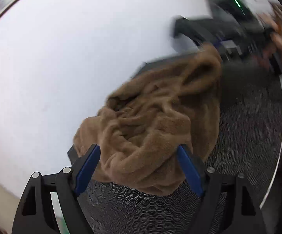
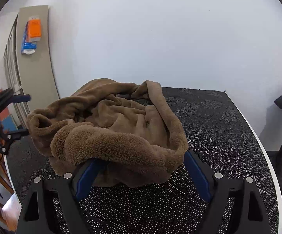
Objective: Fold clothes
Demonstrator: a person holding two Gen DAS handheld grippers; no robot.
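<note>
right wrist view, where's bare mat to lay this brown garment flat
Bare mat lies right of the brown garment, out to the table's white rim, and between the right hand-held gripper fingers. Crowded on the left: the left hand-held gripper flanks the heap.

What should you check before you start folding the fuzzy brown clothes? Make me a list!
1. Left tool open and ready to pinch: ok, its fingers stand wide apart.
2. Right tool open: ok, its fingers are spread, and the cloth drapes over them without being pinched.
3. Brown fleece garment all on the dark patterned table cover: ok, it sits there in one heap.
4. Garment spread flat for folding: not ok, it is bunched and wrinkled.
5. A clear edge or corner to grab: cannot tell, the folds hide the shape.
6. Left view sharp enough to aim: not ok, it is blurred.
</note>
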